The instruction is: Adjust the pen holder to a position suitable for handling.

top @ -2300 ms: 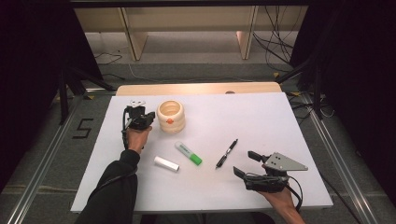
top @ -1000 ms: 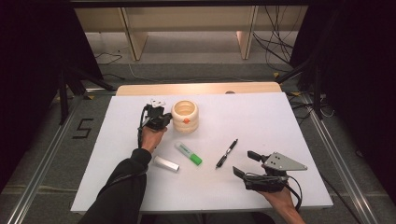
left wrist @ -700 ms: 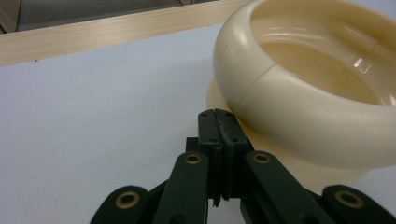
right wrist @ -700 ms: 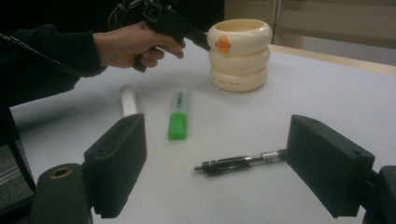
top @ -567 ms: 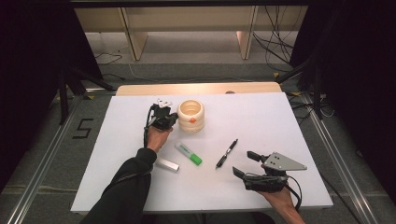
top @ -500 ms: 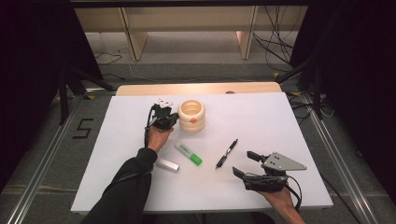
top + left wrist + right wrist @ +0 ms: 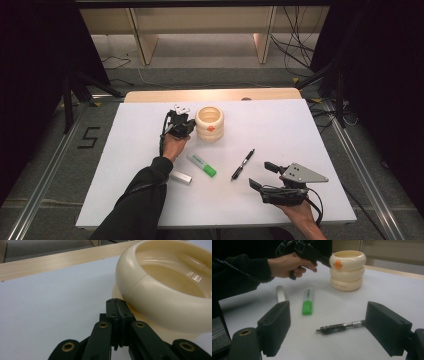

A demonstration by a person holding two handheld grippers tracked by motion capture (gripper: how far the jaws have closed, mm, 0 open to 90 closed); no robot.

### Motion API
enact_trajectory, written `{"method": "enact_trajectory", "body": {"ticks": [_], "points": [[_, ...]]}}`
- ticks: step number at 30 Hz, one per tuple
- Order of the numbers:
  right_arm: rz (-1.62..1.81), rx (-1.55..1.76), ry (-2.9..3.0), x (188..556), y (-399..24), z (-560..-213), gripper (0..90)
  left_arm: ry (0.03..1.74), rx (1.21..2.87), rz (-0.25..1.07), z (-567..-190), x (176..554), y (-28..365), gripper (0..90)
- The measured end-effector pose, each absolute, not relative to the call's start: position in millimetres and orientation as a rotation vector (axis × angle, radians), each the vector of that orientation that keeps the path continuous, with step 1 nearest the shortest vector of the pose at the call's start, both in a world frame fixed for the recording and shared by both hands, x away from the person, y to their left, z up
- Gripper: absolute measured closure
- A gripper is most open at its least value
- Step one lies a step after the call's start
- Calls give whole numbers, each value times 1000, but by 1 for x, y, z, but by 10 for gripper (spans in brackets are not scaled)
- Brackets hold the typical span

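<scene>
Left gripper (image 7: 117, 301) pressed shut against the cream ringed cup (image 7: 210, 122); right gripper (image 7: 328, 327) wide open over the pen (image 7: 340, 327).

The left gripper's two jaws are closed flat together with nothing between them, and their tips sit against the lower side of the cup, just under its bulging top ring. The cup stands upright at the far middle of the white table (image 7: 310, 130), with an orange mark on its near side. The right gripper rests at the near right of the table, jaws spread wide and holding nothing; the black pen lies on the table beyond them, untouched. A green marker (image 7: 202, 164) and a small white tube (image 7: 180, 177) lie between the two hands, apart from both grippers.
</scene>
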State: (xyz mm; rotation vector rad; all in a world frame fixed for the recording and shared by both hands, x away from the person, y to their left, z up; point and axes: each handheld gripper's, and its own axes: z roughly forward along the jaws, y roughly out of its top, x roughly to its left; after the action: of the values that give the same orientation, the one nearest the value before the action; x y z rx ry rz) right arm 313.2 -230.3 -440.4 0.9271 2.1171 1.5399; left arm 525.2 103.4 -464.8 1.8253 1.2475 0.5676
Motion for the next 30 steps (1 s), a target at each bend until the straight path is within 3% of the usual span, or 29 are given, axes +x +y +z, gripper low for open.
{"method": "enact_trajectory", "body": {"ticks": [5,19,30], "points": [[1540,924,2117,313,-231,-441,214,1255,1817,570,-468,529,103,858],[1541,917,2107,312,-232,-439,214,1267,1826,454,-438,512,141,483],[1536,905,2112,312,-230,-438,214,1186,1935,370,-413,486,151,273]]}}
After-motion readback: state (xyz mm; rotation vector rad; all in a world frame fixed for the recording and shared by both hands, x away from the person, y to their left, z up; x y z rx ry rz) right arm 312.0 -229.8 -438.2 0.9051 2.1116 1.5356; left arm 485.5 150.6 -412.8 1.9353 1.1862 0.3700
